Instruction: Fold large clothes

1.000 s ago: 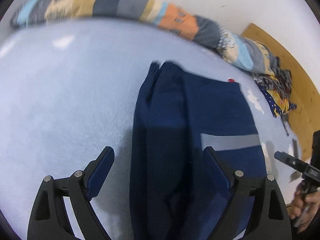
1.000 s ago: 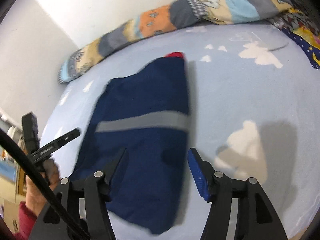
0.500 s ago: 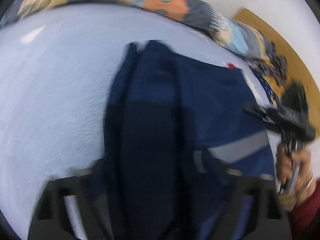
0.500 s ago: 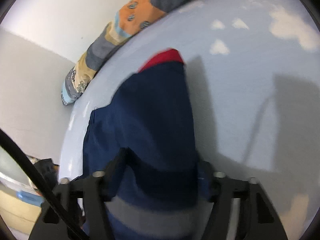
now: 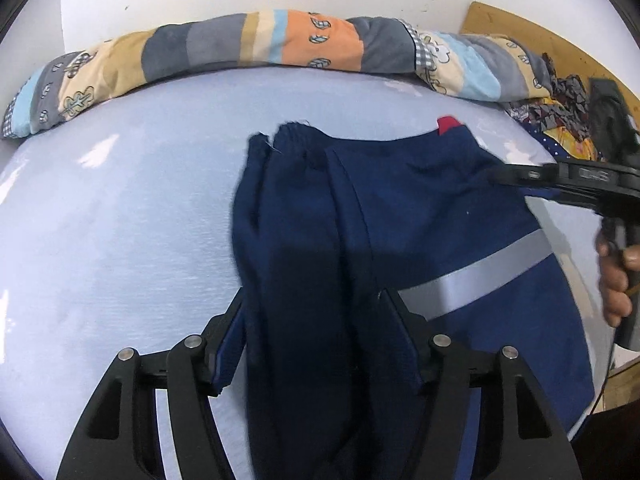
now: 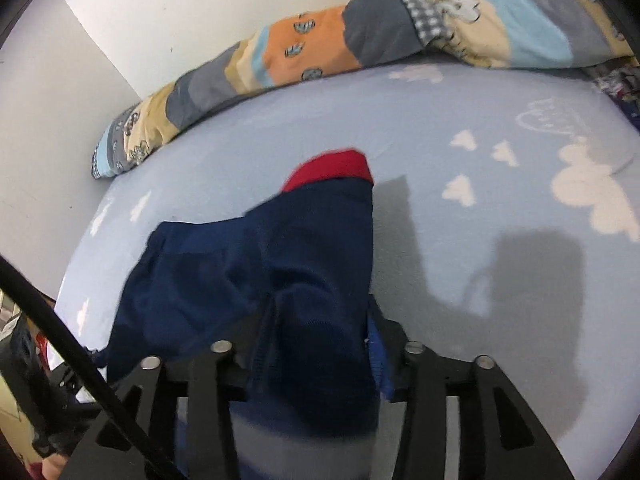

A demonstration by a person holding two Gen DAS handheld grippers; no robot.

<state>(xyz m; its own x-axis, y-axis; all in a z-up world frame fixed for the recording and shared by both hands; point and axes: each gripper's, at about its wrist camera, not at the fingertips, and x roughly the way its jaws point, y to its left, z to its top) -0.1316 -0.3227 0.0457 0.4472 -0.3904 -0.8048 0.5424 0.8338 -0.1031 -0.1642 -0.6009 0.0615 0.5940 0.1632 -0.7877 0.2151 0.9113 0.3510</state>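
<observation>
A navy garment (image 5: pixel 420 220) with a grey reflective stripe (image 5: pixel 480 272) and a red collar piece (image 5: pixel 447 125) lies on a pale blue bed sheet (image 5: pixel 120 220). My left gripper (image 5: pixel 316 332) is shut on a bunched lengthwise fold at the garment's left side, and cloth fills the gap between its pads. My right gripper (image 6: pixel 320 320) has a thick wad of the same garment (image 6: pixel 248 264) between its fingers and its jaws are opening slightly. The red collar (image 6: pixel 332 164) points away from it. From the left wrist view the right gripper (image 5: pixel 500 176) reaches over the garment's right edge, with a hand (image 5: pixel 616 272) on its handle.
A rolled patchwork quilt (image 5: pixel 280 44) lies along the wall at the far edge of the bed. A heap of patterned clothes (image 5: pixel 560 120) and a wooden board (image 5: pixel 520 28) sit at the far right corner. Cloud prints mark the sheet (image 6: pixel 480 240) right of the garment.
Both grippers came down onto the flat garment with wide jaws and narrowed on bunches of cloth. The right gripper travelled across the garment's right side, and the cloth there is now gathered up.
</observation>
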